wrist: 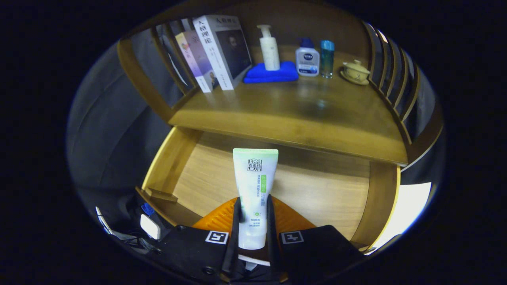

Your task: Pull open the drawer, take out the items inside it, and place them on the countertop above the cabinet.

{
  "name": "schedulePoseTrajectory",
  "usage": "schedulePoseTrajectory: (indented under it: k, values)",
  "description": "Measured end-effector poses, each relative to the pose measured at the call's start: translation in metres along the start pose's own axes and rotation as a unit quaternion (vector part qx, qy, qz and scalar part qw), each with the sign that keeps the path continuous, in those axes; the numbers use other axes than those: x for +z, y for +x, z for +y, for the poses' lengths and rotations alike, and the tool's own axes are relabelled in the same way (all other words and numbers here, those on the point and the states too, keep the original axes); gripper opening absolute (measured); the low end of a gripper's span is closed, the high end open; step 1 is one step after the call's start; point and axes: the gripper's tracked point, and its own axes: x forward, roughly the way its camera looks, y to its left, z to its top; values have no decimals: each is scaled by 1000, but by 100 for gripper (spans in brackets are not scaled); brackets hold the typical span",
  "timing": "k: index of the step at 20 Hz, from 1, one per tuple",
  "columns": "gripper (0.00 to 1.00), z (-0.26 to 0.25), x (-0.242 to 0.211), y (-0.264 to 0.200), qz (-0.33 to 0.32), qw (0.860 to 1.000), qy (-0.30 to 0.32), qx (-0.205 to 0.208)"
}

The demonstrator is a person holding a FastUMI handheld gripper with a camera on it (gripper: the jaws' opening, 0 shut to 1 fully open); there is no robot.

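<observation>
One tube [255, 186] is in our grasp: the gripper [253, 215] has both fingers pressed against its lower part, one on each side, so the claw is clamped on it. The tube stands upright between the fingers, its flat green-edged end pointing up, and it sits above the open drawer [317, 194], whose pale wooden floor spreads out behind and to either side of it.

We judge that we are in the carrying step: the drawer is already pulled out, the tube is out of it or nearly so, and the placing is not yet done. We see no other item on the part of the drawer floor that shows, though the fingers hide the stretch nearest us.

The countertop [285, 114] lies above and beyond the drawer. At its back stand some books [216, 51], a pump bottle [269, 47] on a blue cloth [271, 73], two small bottles [315, 59] and a lidded cup [355, 71].

Next we need to lift the tube clear of the countertop's front edge, move it forward over the bare wood in front of the blue cloth, and set it down before releasing.
</observation>
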Motion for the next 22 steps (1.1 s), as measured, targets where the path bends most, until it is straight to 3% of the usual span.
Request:
schedulePoseTrajectory:
  k: [3,6,9,22]
  values:
    - [34,17,11,-19,-24,999,-17,17]
    - [34,17,33,-22,-50,998,-37,9]
    - [34,19,54,-17,-59,998,-8,19]
    - [34,-62,159,30,-84,988,117,-54]
